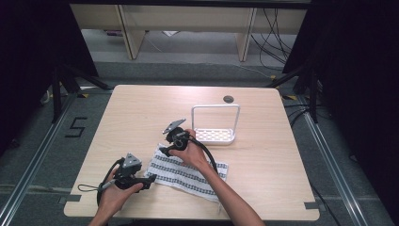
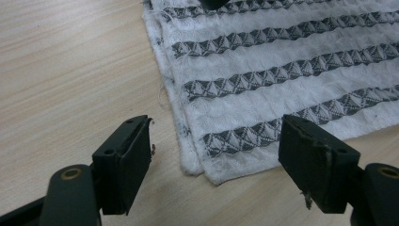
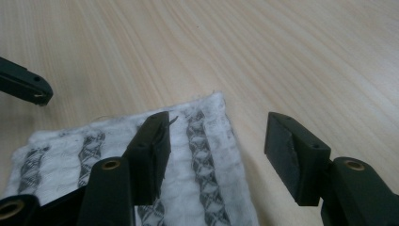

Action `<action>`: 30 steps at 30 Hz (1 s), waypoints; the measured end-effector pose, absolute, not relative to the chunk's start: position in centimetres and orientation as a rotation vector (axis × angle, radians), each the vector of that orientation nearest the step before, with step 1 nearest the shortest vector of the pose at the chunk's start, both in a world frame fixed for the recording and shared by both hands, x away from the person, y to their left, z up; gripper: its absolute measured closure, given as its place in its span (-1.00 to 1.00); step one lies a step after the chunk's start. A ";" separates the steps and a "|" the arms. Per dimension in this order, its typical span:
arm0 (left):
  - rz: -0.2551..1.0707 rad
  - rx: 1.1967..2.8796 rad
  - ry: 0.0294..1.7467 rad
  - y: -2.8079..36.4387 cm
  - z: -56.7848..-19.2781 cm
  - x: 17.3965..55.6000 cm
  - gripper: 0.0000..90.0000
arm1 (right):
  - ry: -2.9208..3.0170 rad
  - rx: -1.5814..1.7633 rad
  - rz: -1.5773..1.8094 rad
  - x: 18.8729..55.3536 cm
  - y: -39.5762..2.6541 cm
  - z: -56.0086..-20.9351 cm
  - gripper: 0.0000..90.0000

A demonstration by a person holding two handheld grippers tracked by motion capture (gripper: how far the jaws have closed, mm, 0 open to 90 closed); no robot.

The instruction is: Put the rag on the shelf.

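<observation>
A folded white towel with grey patterned stripes (image 1: 188,175) lies flat on the wooden table (image 1: 141,108), near its front. My left gripper (image 1: 151,180) lies low at the towel's near left corner. In the left gripper view its jaws stand open (image 2: 216,136), with that corner (image 2: 221,160) between them and untouched. My right gripper (image 1: 164,150) is at the towel's far left corner. In the right gripper view it is open (image 3: 219,122), one jaw over the cloth (image 3: 202,141) and the other over bare wood. A tip of the left gripper (image 3: 26,88) shows at the left.
A white rack with a tall hoop handle (image 1: 215,107) stands just behind the right hand, right of the table's middle. A round cable hole (image 1: 228,99) sits near the far edge. Black curtains, stands and cables surround the table on the floor.
</observation>
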State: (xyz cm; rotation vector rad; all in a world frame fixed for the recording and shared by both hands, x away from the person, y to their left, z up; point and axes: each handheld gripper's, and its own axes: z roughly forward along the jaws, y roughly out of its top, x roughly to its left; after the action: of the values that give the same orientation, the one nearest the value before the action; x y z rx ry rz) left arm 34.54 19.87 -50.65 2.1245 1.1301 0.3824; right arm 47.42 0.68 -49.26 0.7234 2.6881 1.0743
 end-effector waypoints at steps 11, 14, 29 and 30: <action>0.387 2.140 1.144 18.8 -51.3 35.1 -0.28 | 2.720 0.740 1.046 48.5 2.2 -50.5 0.03; 0.395 2.147 1.136 18.8 -51.2 35.1 -0.20 | 2.724 0.744 1.037 48.8 2.4 -50.7 0.06; 0.410 2.158 1.049 18.5 -51.1 35.2 0.51 | 2.769 0.727 1.001 48.8 3.4 -50.5 0.66; 0.412 2.188 1.023 18.5 -51.0 35.2 0.60 | 2.773 0.725 0.997 48.8 3.4 -50.5 0.74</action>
State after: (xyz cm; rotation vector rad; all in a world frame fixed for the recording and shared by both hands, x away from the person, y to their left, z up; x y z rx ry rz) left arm 35.22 18.54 -51.00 2.1877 1.0230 0.4121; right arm 48.76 3.37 -50.53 0.7251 2.7735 0.9969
